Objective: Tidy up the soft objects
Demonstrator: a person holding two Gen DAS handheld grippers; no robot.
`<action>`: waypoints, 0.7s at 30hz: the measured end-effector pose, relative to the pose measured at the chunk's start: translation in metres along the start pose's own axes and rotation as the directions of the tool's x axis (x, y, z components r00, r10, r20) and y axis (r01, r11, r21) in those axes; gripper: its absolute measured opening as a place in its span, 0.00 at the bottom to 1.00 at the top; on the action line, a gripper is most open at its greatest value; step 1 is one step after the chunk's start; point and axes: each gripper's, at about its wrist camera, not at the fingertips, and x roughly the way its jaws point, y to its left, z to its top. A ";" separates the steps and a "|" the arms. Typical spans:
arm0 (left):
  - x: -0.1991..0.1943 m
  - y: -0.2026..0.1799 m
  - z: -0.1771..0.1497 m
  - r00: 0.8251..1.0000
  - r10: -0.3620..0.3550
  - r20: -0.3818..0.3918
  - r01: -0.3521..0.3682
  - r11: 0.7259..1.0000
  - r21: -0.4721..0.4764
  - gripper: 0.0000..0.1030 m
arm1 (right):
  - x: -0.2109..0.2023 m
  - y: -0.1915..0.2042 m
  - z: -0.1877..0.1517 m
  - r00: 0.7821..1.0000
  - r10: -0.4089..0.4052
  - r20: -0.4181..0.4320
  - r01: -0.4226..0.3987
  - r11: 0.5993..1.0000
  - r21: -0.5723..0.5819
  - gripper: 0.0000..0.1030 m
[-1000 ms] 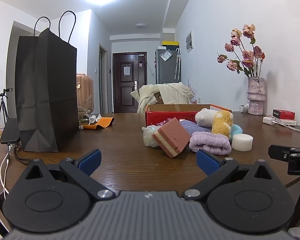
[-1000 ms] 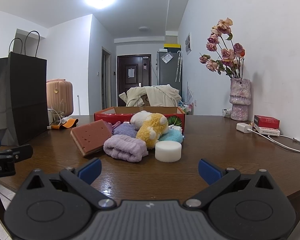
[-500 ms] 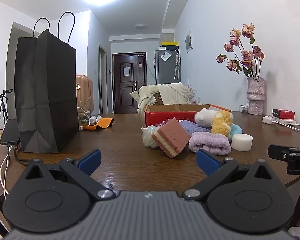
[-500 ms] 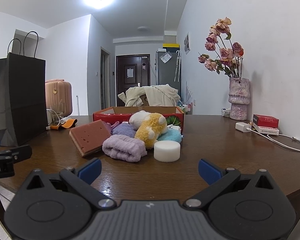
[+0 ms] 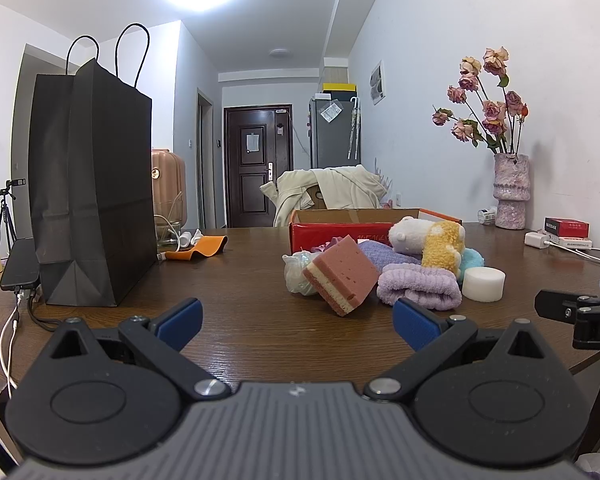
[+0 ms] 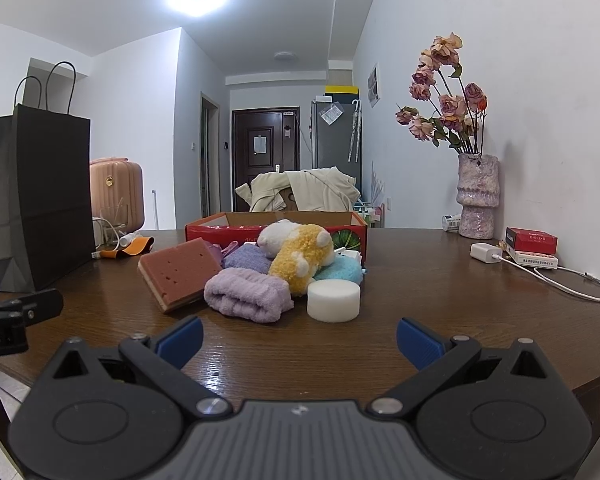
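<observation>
A pile of soft things lies on the brown table in front of a red cardboard box (image 5: 324, 232) (image 6: 220, 231): a pink sponge (image 5: 342, 274) (image 6: 178, 272), a rolled lilac towel (image 5: 418, 286) (image 6: 248, 294), a yellow and white plush toy (image 5: 436, 242) (image 6: 300, 256), a white foam disc (image 5: 483, 284) (image 6: 333, 300), a light blue fluffy piece (image 6: 340, 270) and a clear bag (image 5: 298, 276). My left gripper (image 5: 296, 322) is open and empty, short of the pile. My right gripper (image 6: 299, 338) is open and empty, just before the foam disc.
A tall black paper bag (image 5: 92, 200) (image 6: 36, 200) stands at the left with a phone (image 5: 20, 270) and cables beside it. An orange strap (image 5: 196, 250) lies behind. A vase of dried roses (image 6: 476, 196), a red and white box stack (image 6: 532, 246) and a white charger with cable (image 6: 486, 254) sit at the right.
The right gripper has edged a little closer to the pile and slightly right. The left gripper has barely moved. Both stay open.
</observation>
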 end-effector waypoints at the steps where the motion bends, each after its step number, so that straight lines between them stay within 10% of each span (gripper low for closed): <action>1: 0.000 0.000 0.000 1.000 0.000 0.000 0.000 1.000 0.000 1.00 | 0.000 0.000 0.000 1.000 -0.001 0.000 0.001 1.000 0.000 1.00; 21: 0.000 -0.001 0.001 1.000 0.001 0.004 -0.001 1.000 0.003 1.00 | 0.001 -0.001 0.000 1.000 0.000 0.000 0.000 1.000 0.004 1.00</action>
